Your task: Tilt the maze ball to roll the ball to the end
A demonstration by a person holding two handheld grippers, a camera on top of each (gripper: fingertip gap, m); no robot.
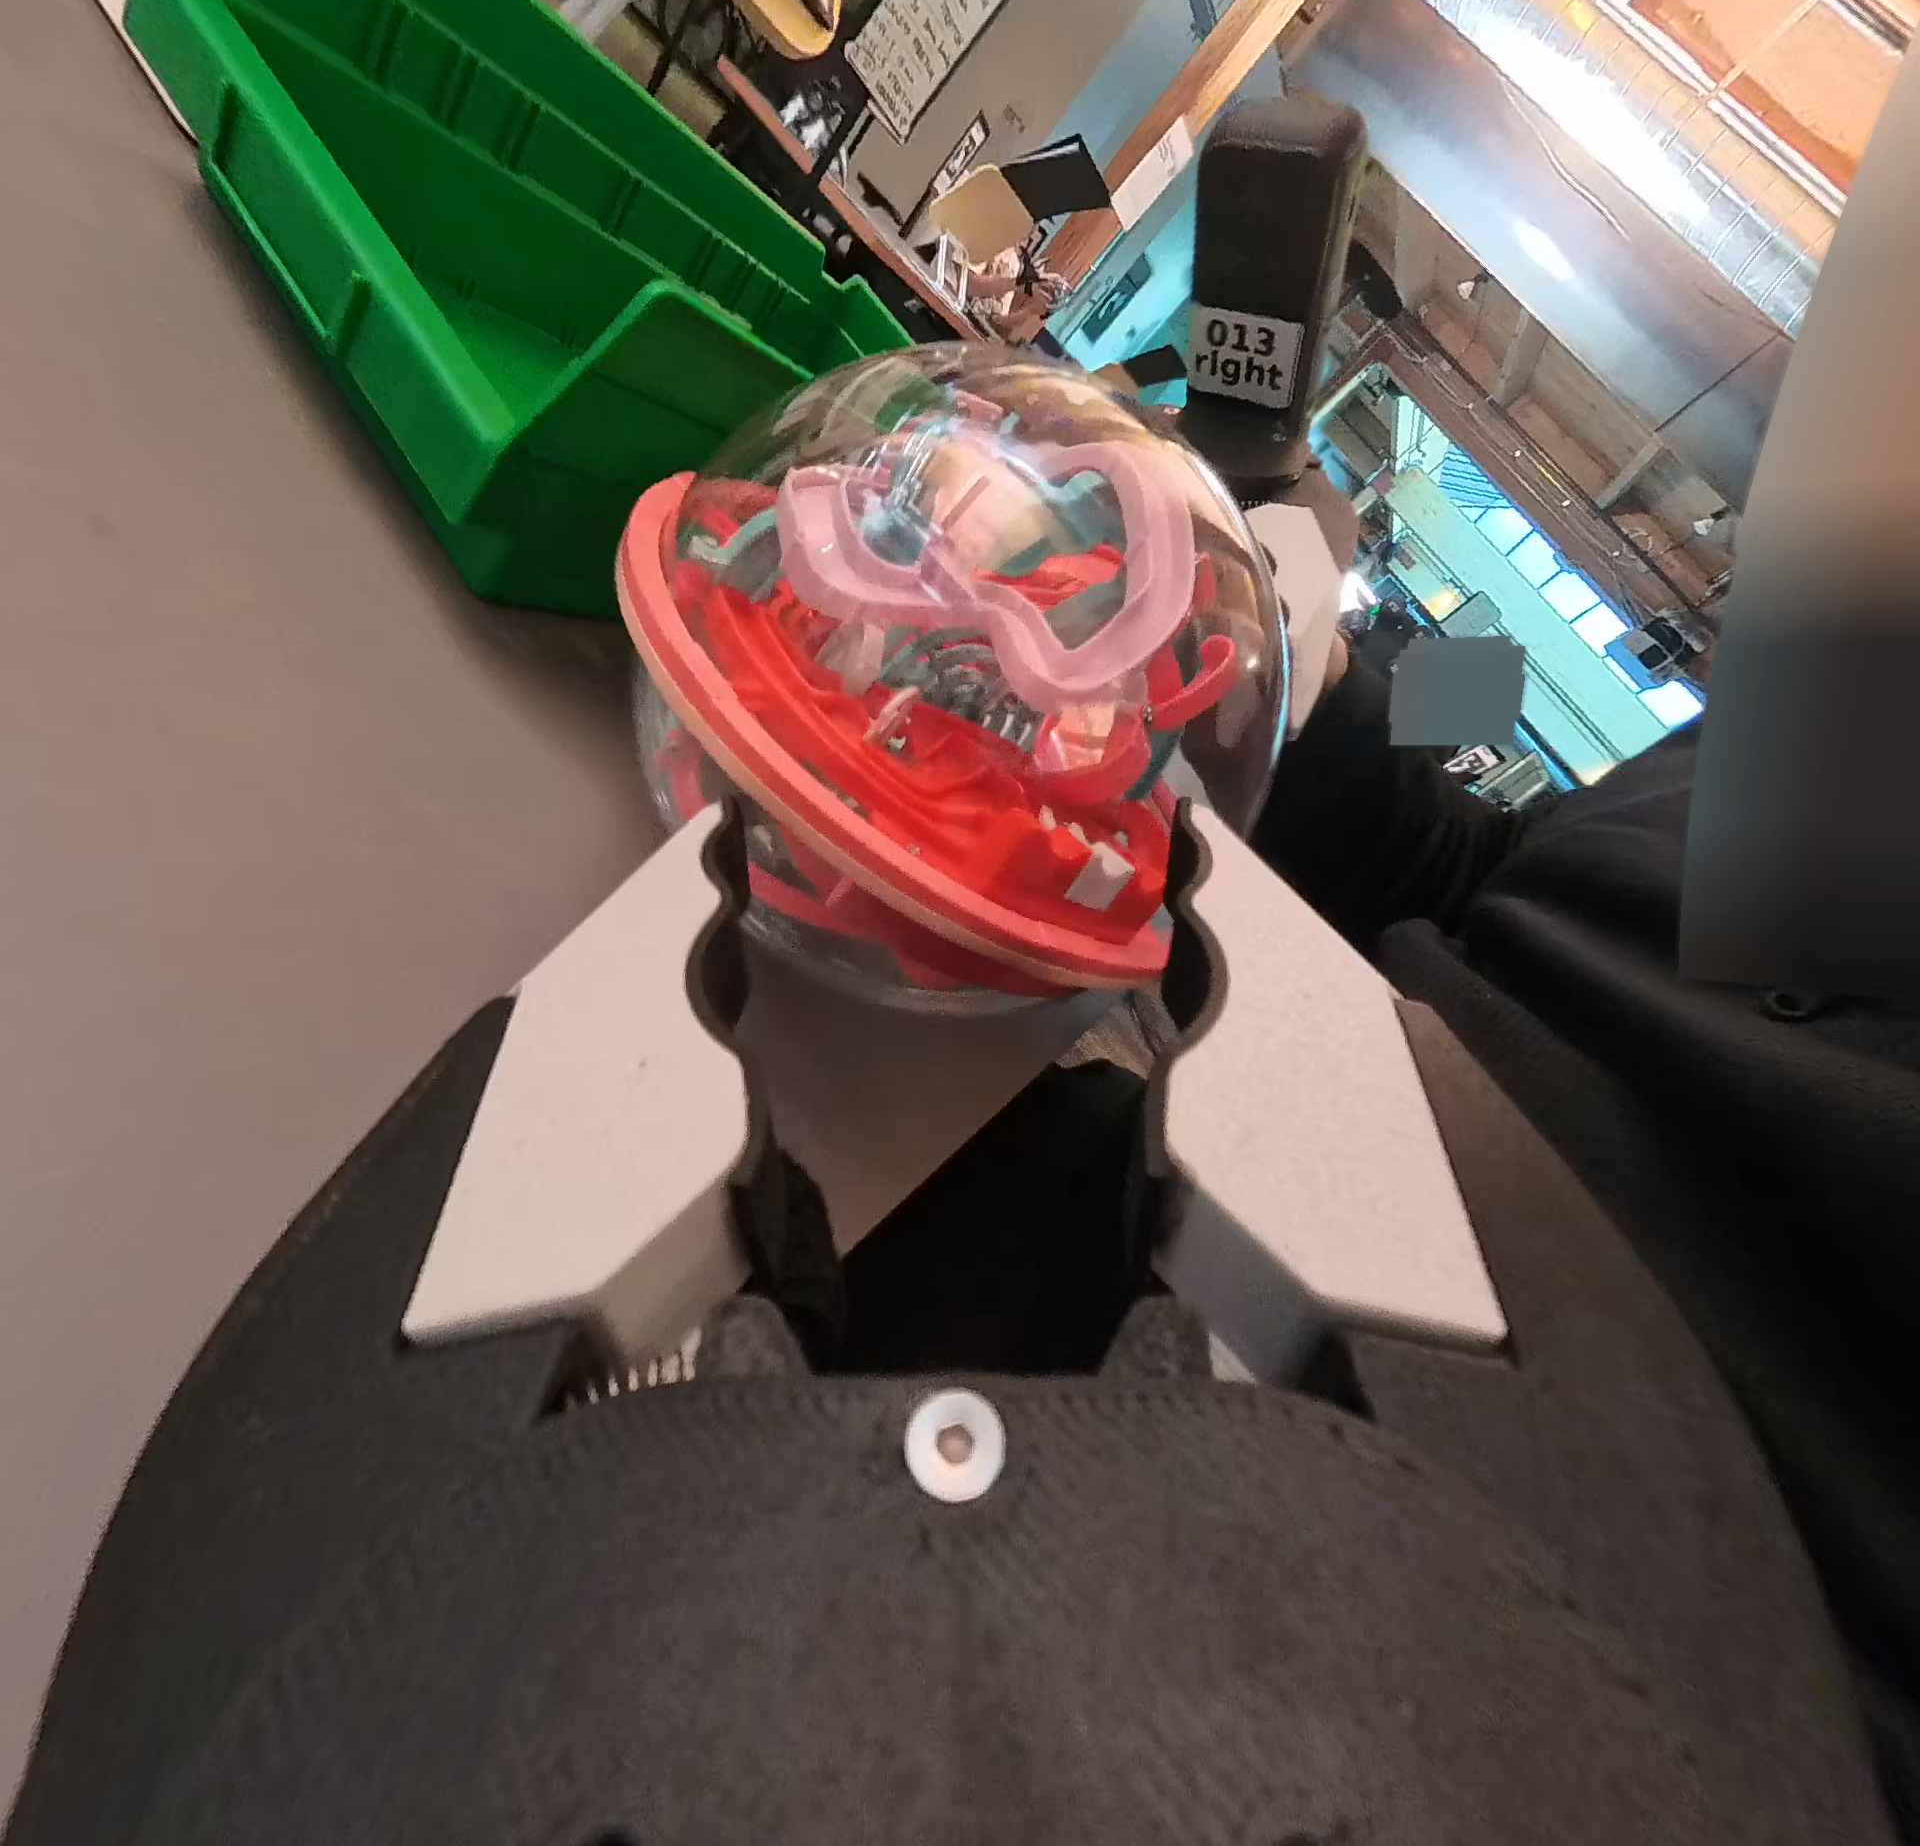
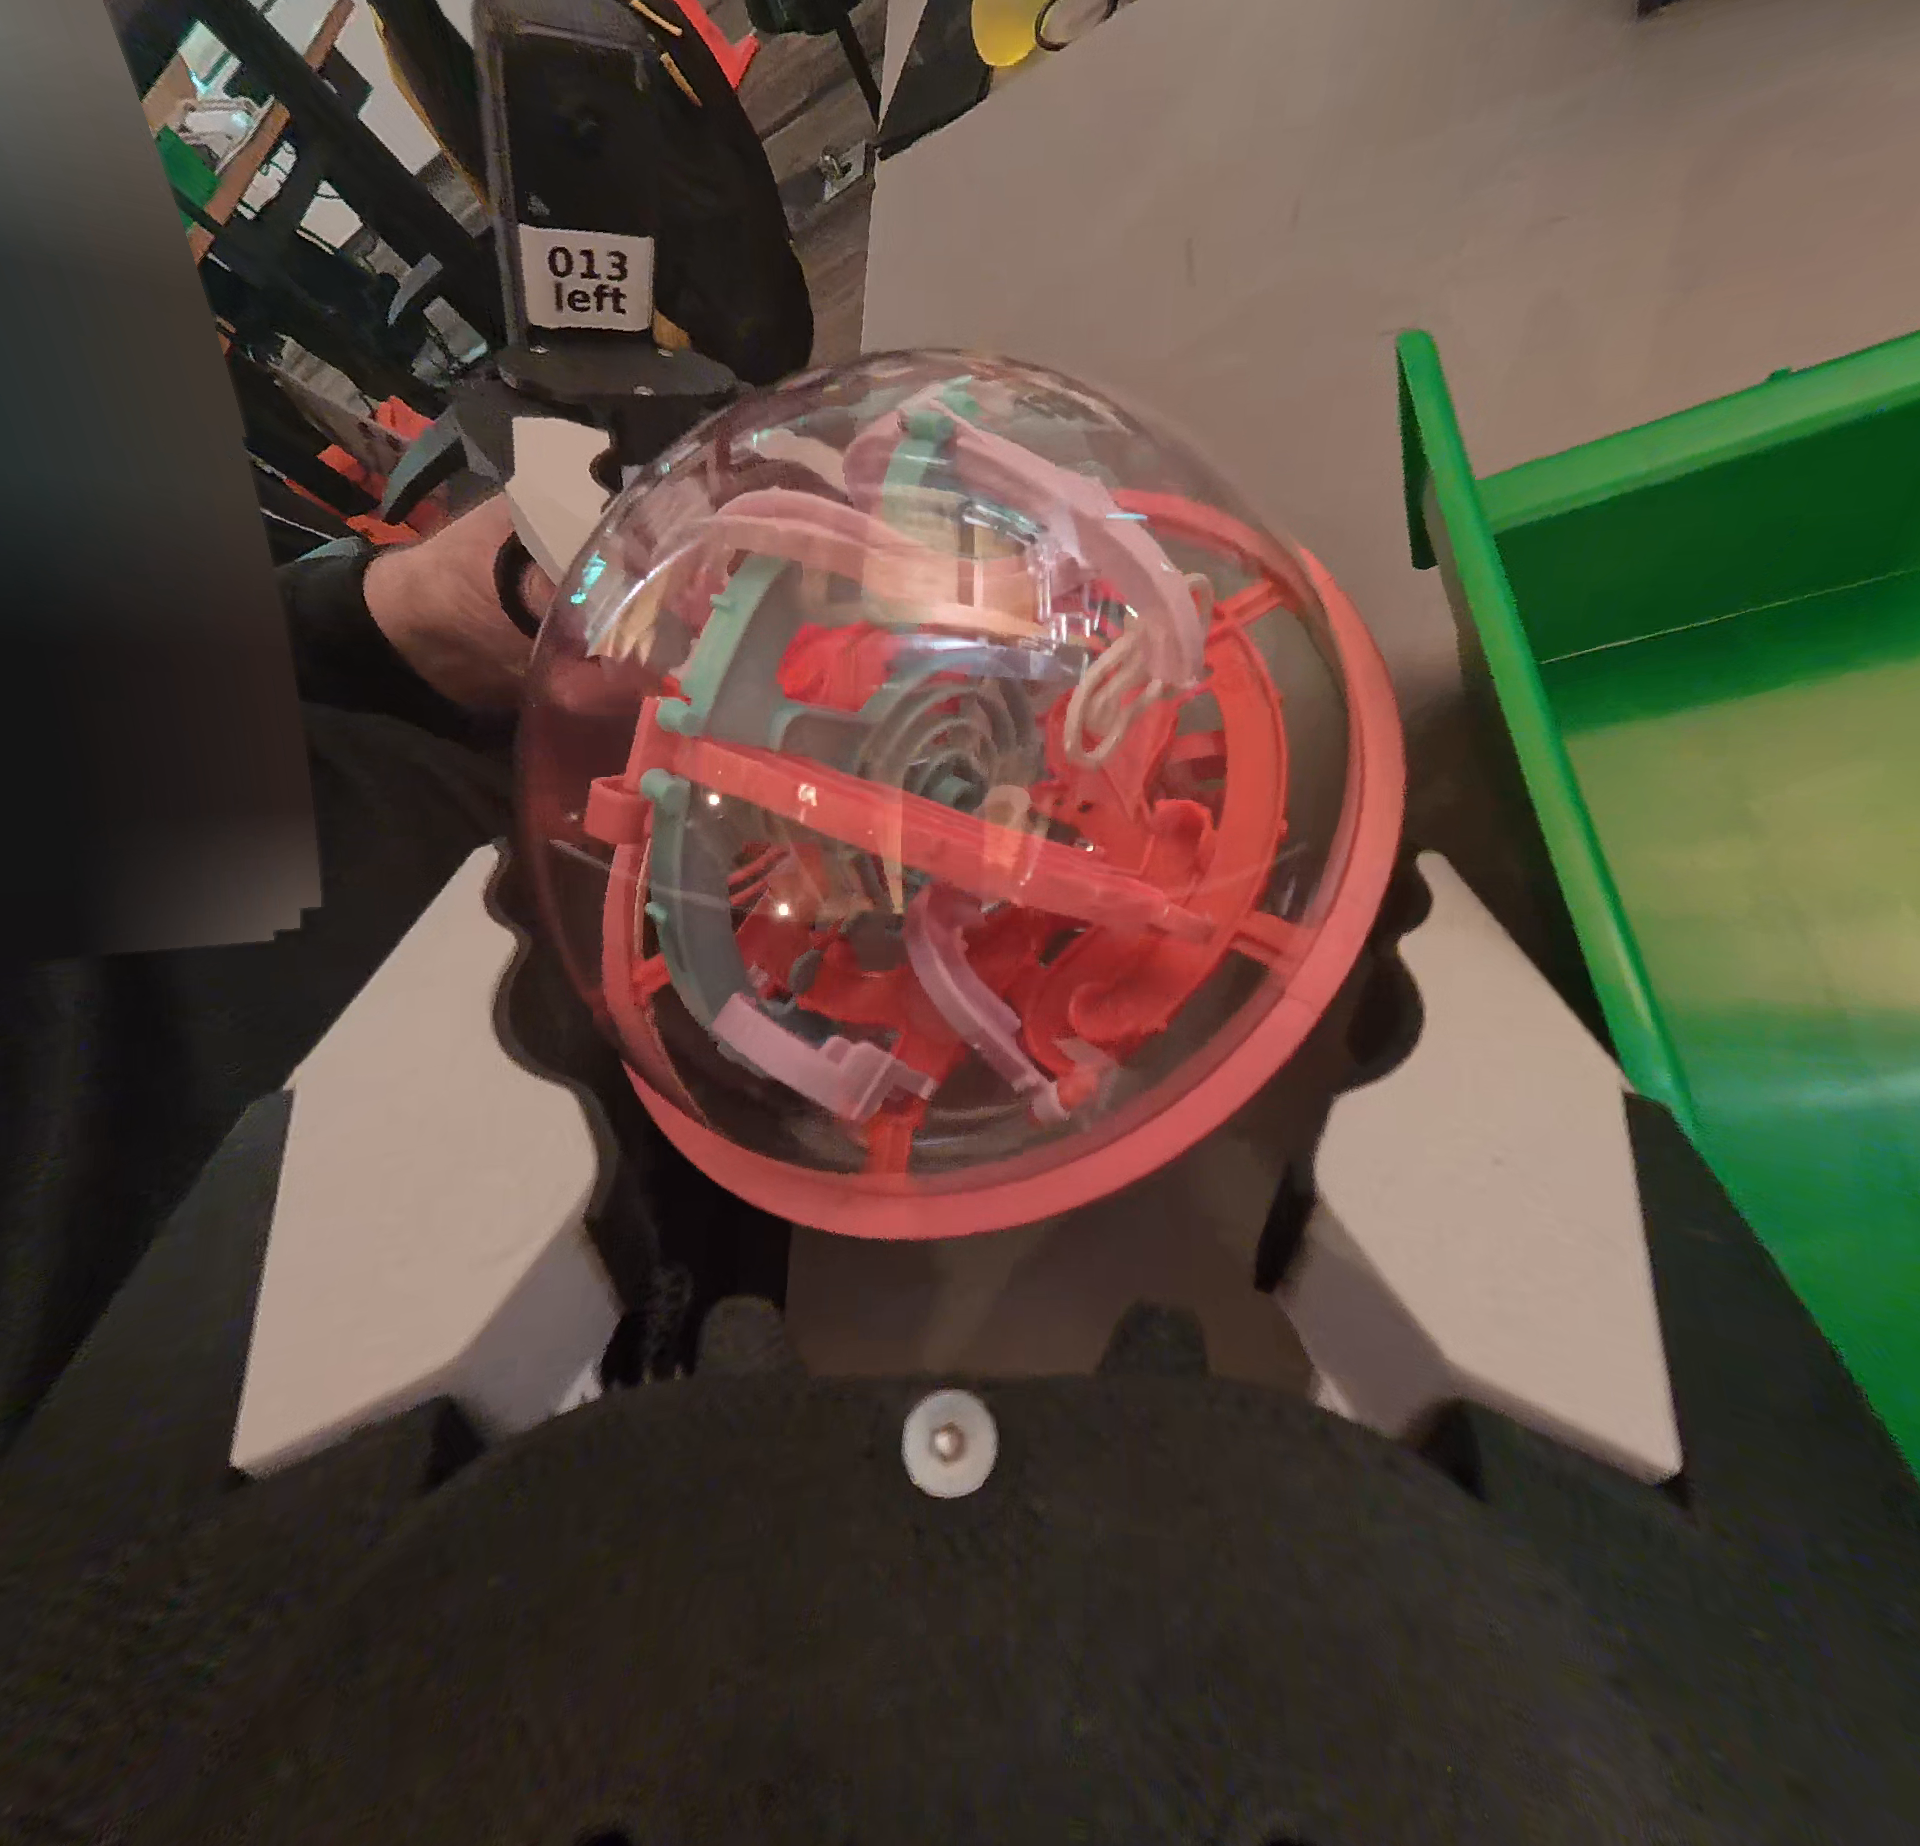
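Observation:
The maze ball (image 1: 935, 633) is a clear sphere with red, pink and grey-green tracks inside and a red ring around its middle. It is held up off the grey table, with the ring tilted. My left gripper (image 1: 956, 861) is shut on its near side, both fingers pressed against the shell. My right gripper (image 2: 966, 871) is shut on the ball (image 2: 956, 788) from the opposite side, its jaws spread wide around the sphere. Each gripper's black body shows behind the ball in the other's view (image 1: 1278, 269) (image 2: 582, 186). I cannot pick out the small ball inside.
A green plastic bin (image 1: 468, 269) lies on the grey table (image 1: 208, 757) close beside the ball; in the right wrist view the bin (image 2: 1714, 757) is just to the right. A person's hand (image 2: 436, 601) and dark sleeve hold the left gripper. Workshop clutter lies beyond.

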